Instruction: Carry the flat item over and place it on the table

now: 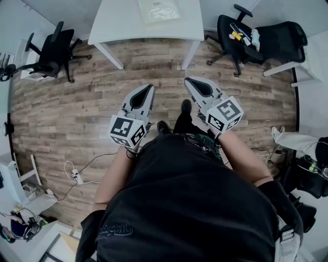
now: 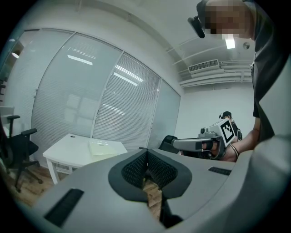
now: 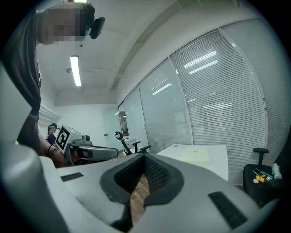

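Note:
A pale flat packet (image 1: pixel 160 10) lies on the white table (image 1: pixel 118 20) at the top of the head view, well ahead of me. My left gripper (image 1: pixel 150 87) and right gripper (image 1: pixel 187 80) are held side by side at waist height above the wood floor, both pointing toward the table. Each is shut with nothing between its jaws. In the left gripper view, the left gripper (image 2: pixel 146 152) points at the table (image 2: pixel 63 152) with the flat packet (image 2: pixel 103 146) on it. The right gripper (image 3: pixel 145 157) sees the same packet (image 3: pixel 196 155) on the table (image 3: pixel 218 159).
A black office chair (image 1: pixel 54 48) stands left of the table. Another chair (image 1: pixel 236 33), with small items on its seat, and a third (image 1: pixel 282 38) stand to the right. Cables and a power strip (image 1: pixel 77 175) lie on the floor at lower left. Glass walls with blinds stand behind the table.

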`<state>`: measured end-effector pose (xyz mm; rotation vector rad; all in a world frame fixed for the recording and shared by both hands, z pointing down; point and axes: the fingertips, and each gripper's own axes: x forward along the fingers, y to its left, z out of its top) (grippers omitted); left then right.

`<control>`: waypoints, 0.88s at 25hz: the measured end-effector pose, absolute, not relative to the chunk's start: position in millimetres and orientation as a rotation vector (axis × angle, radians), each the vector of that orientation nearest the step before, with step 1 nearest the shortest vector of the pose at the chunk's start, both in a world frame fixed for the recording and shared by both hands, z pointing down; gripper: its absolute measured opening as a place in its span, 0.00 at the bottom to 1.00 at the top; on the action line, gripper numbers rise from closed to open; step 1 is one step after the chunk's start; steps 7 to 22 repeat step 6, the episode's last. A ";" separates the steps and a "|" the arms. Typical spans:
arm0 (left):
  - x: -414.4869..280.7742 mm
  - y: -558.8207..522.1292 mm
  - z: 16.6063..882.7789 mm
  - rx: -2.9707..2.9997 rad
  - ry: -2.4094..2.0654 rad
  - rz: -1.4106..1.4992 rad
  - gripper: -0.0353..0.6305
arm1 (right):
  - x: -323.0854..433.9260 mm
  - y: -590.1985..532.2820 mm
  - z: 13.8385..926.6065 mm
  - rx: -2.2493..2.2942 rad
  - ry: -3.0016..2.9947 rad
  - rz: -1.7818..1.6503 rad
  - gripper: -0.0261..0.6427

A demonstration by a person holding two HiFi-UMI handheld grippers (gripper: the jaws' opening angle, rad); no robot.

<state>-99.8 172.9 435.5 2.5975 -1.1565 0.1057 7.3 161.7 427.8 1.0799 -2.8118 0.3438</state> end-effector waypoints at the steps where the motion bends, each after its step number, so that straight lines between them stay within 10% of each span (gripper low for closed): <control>1: -99.5 173.5 436.0 2.597 -1.154 0.105 0.07 | 7.3 162.5 428.1 1.083 -2.811 0.346 0.07; 22: -97.3 176.3 437.3 2.598 -1.148 0.105 0.07 | 8.5 167.4 432.0 1.100 -2.803 0.365 0.07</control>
